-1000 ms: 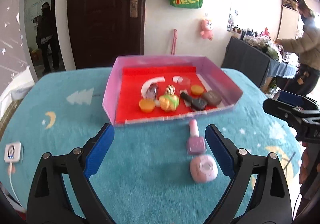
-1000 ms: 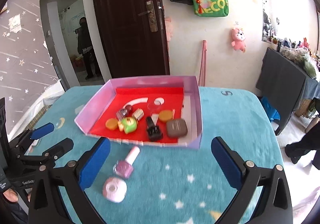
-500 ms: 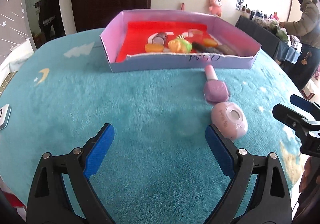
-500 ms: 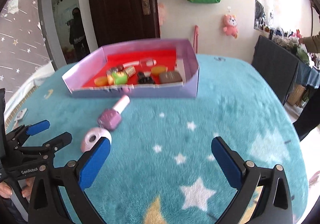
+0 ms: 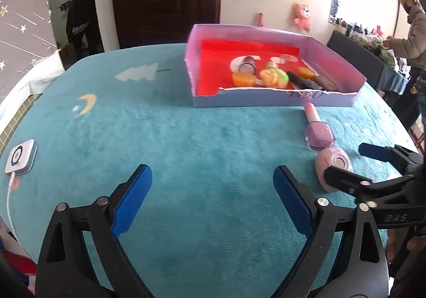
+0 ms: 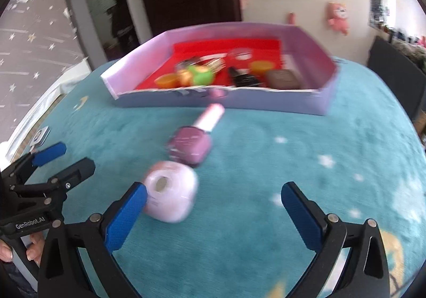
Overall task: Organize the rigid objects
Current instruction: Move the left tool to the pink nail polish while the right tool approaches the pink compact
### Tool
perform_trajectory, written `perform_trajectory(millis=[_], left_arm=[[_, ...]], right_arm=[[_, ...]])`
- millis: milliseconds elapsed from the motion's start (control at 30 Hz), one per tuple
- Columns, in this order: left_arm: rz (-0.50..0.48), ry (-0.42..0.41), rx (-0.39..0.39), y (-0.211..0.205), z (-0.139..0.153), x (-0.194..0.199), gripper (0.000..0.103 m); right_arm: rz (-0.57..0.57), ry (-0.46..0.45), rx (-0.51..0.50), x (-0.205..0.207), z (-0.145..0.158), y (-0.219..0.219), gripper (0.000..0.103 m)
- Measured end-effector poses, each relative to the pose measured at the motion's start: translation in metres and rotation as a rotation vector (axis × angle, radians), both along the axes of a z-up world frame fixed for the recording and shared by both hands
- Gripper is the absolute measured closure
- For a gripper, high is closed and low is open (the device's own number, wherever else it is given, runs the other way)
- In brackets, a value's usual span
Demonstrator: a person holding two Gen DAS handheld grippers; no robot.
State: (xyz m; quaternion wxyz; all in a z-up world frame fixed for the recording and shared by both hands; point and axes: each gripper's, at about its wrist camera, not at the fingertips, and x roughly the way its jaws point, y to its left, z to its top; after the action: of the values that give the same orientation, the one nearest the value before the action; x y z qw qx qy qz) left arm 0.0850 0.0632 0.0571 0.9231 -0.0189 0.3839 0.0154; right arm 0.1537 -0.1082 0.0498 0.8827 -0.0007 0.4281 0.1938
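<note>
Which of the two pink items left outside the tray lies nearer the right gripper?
The round pale pink case: it sits right at the open right gripper, beside its left finger. The nail polish bottle lies beyond it, toward the tray.

Each gripper (image 5: 213,202) is black with blue pads (image 5: 131,203), silver screws and white "GenRobot.AI" letters.

Teal table cover (image 5: 186,143) with white stars and a yellow moon — lilac box (image 5: 266,99), red inside. Mauve polish bottle (image 6: 190,147), pale pink cap; pink round case (image 6: 170,191); blue pads.
</note>
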Motion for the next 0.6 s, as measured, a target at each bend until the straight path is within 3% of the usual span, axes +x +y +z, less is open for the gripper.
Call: perform_trajectory(millis=[300,600], left_arm=[[-0.014,0.015,-0.011,0.002,0.002,0.007,0.01],[-0.08,0.045,-0.028,-0.03,0.004,0.031,0.01]], right_arm=[[-0.009,0.026,-0.103,0.013,-0.009,0.02,0.0],[-0.14,0.042,-0.066,0.031,-0.008,-0.051,0.0]])
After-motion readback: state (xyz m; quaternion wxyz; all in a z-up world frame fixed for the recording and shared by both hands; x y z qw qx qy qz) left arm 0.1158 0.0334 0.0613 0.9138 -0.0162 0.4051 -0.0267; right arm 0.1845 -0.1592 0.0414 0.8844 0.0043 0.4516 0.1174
